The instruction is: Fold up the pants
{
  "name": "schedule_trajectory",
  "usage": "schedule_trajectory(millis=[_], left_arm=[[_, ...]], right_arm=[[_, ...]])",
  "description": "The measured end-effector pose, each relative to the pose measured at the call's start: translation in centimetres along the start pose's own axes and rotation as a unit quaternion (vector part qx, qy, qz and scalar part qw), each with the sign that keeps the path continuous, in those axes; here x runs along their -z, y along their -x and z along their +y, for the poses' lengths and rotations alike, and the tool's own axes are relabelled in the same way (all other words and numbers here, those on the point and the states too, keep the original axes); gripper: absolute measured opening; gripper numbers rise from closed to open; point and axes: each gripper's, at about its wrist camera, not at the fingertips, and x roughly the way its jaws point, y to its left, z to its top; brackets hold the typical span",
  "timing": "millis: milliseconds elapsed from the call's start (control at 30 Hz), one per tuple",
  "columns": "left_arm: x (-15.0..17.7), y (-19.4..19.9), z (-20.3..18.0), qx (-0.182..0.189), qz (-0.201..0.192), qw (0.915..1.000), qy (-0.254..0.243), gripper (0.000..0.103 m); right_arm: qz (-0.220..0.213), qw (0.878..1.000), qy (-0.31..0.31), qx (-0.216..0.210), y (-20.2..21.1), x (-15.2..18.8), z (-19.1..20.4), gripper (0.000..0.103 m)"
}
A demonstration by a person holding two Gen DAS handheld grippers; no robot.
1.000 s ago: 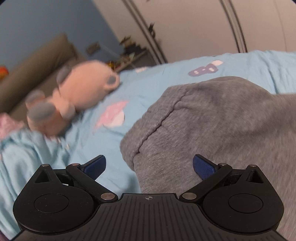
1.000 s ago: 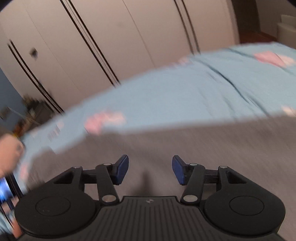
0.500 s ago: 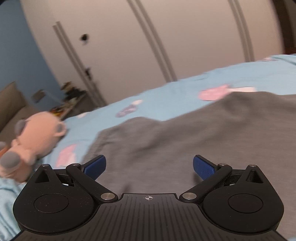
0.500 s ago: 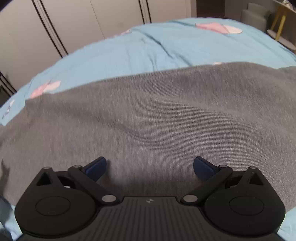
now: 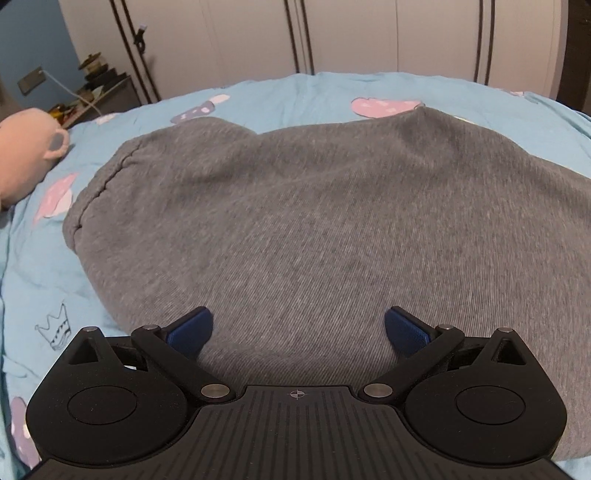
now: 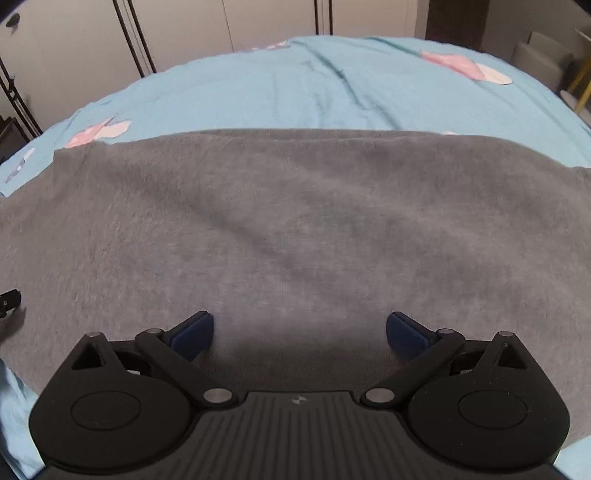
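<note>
The grey pants [image 5: 314,221] lie folded on the bed [image 6: 295,85], while both grippers [image 5: 297,328] [image 6: 299,332] hover wide open, holding nothing.

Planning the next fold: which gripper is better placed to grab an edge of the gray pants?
Left, probably. The left gripper is open with the pants' stitched hem close to its left. The right gripper, also open, faces only flat mid-cloth.

You've got a bed [image 5: 295,96] in a light blue cartoon-print sheet, cream wardrobe doors [image 5: 369,33] behind it, blue wall [image 5: 33,40] and cluttered nightstand [image 5: 107,88] off left.
</note>
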Motion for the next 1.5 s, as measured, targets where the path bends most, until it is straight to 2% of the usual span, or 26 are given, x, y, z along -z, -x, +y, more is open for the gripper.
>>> schedule_trajectory(millis=[100, 167, 200, 267, 300, 333, 400, 467, 533, 567, 600, 633, 733, 933, 967, 1000, 1033, 1167, 1200, 1300, 1333, 1467, 1500], left_arm=[[0.0, -0.1, 0.1, 0.0, -0.003, 1.0, -0.001, 0.103], [0.1, -0.1, -0.1, -0.002, -0.006, 1.0, -0.002, 0.103], [0.1, -0.1, -0.2, -0.002, -0.007, 1.0, -0.003, 0.103], [0.1, 0.1, -0.3, -0.004, -0.008, 1.0, -0.003, 0.103], [0.1, 0.1, -0.3, -0.004, -0.008, 1.0, -0.003, 0.103], [0.1, 0.1, -0.3, -0.004, -0.008, 1.0, -0.002, 0.103], [0.1, 0.2, -0.3, -0.003, -0.007, 1.0, -0.002, 0.103], [0.1, 0.2, -0.3, -0.003, -0.007, 1.0, -0.002, 0.103], [0.1, 0.2, -0.3, -0.004, -0.008, 1.0, -0.002, 0.103], [0.1, 0.2, -0.3, -0.004, -0.008, 1.0, -0.003, 0.103], [0.1, 0.2, -0.3, -0.004, -0.008, 1.0, -0.003, 0.103], [0.1, 0.2, -0.3, -0.004, -0.008, 1.0, -0.003, 0.103], [0.1, 0.2, -0.3, -0.003, -0.007, 1.0, -0.003, 0.103], [0.0, 0.1, -0.4, -0.006, -0.008, 0.9999, -0.003, 0.103], [0.0, 0.1, -0.4, -0.005, -0.008, 0.9999, -0.003, 0.103], [0.0, 0.1, -0.4, -0.005, -0.008, 1.0, -0.003, 0.103], [0.0, 0.1, -0.4, -0.005, -0.008, 1.0, -0.003, 0.103], [0.0, 0.1, -0.4, -0.006, -0.008, 0.9999, -0.003, 0.103], [0.0, 0.1, -0.4, -0.006, -0.008, 0.9999, -0.003, 0.103], [0.0, 0.1, -0.4, -0.006, -0.008, 0.9999, -0.003, 0.103], [0.0, 0.1, -0.4, -0.006, -0.008, 0.9999, -0.003, 0.103], [-0.1, 0.1, -0.3, -0.005, -0.005, 1.0, -0.001, 0.103], [-0.1, 0.0, -0.3, -0.004, -0.004, 1.0, 0.0, 0.103]], right_arm=[[-0.025, 0.996, -0.051, 0.062, 1.1, 1.2, -4.9, 0.1], [-0.046, 0.99, -0.098, 0.093, 2.5, 2.5, -8.9, 0.1], [-0.057, 0.986, -0.125, 0.099, 3.4, 3.2, -11.1, 0.1], [-0.09, 0.975, -0.188, 0.084, 5.4, 4.8, -15.2, 0.1], [-0.104, 0.965, -0.229, 0.077, 6.4, 5.8, -17.4, 0.1], [-0.116, 0.952, -0.275, 0.074, 7.3, 6.7, -19.4, 0.1], [-0.144, 0.917, -0.37, 0.039, 8.6, 9.2, -23.5, 0.099], [-0.17, 0.873, -0.457, -0.024, 8.9, 12.1, -26.8, 0.096], [-0.181, 0.829, -0.523, -0.083, 8.2, 14.4, -29.2, 0.077], [-0.191, 0.81, -0.545, -0.1, 8.0, 15.4, -29.8, 0.073], [-0.197, 0.799, -0.558, -0.109, 7.8, 16.1, -30.4, 0.061], [-0.197, 0.794, -0.565, -0.112, 7.5, 16.3, -30.8, 0.049], [-0.194, 0.777, -0.586, -0.123, 7.0, 17.1, -31.6, 0.036], [-0.218, 0.778, -0.569, -0.151, 6.2, 16.8, -31.8, 0.034], [-0.224, 0.78, -0.563, -0.155, 6.1, 16.7, -31.7, 0.031], [-0.231, 0.783, -0.557, -0.154, 6.1, 16.7, -31.5, 0.02], [-0.235, 0.785, -0.554, -0.15, 5.9, 16.7, -31.3, 0.015], [-0.244, 0.778, -0.56, -0.148, 4.8, 17.0, -31.2, 0.015], [-0.247, 0.781, -0.554, -0.146, 4.7, 16.9, -31.0, 0.015], [-0.243, 0.804, -0.528, -0.125, 5.3, 16.5, -30.5, 0.015], [-0.241, 0.808, -0.524, -0.121, 5.2, 16.1, -30.8, 0.015], [-0.236, 0.811, -0.525, -0.107, 5.3, 15.2, -30.7, 0.016], [-0.236, 0.809, -0.528, -0.104, 5.4, 15.1, -30.6, 0.011]])
